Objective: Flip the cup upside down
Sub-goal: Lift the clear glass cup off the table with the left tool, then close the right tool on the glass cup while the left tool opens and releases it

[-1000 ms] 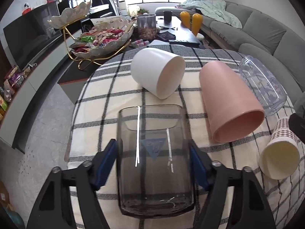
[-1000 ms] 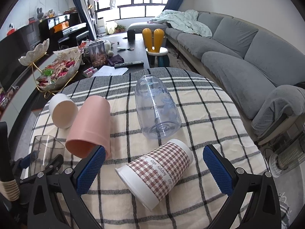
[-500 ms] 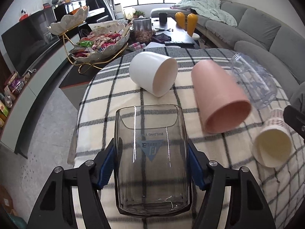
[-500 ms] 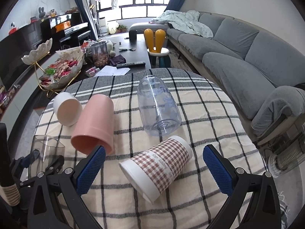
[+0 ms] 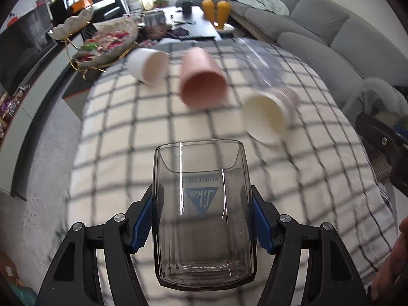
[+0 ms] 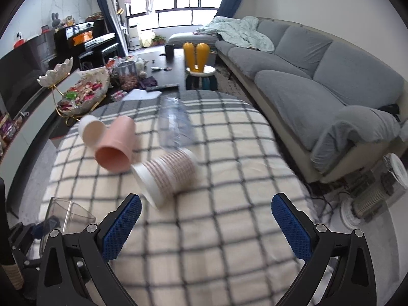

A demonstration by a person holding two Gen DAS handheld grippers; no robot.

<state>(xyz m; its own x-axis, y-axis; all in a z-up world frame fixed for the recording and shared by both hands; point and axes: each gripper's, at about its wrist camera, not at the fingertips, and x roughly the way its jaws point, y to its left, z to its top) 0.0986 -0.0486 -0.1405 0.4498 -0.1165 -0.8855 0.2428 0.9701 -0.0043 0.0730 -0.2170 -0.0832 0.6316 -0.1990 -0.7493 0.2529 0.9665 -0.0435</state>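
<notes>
Gripping the clear glass tumbler (image 5: 202, 209) by its side walls, the left gripper (image 5: 204, 219) holds it at 6 o'clock above the checked tablecloth (image 5: 122, 137). White cup (image 5: 149, 65), pink cup (image 5: 202, 79) and patterned paper cup (image 5: 269, 113) lie on their sides. The right gripper (image 6: 204, 225) is spread wide, holding nothing.

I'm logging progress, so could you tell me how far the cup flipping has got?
Grasp done: the left tongs clamp the glass cup above the checked tablecloth. Turning it mouth-down and setting it down remain. The right tongs are open, holding nothing.
</notes>
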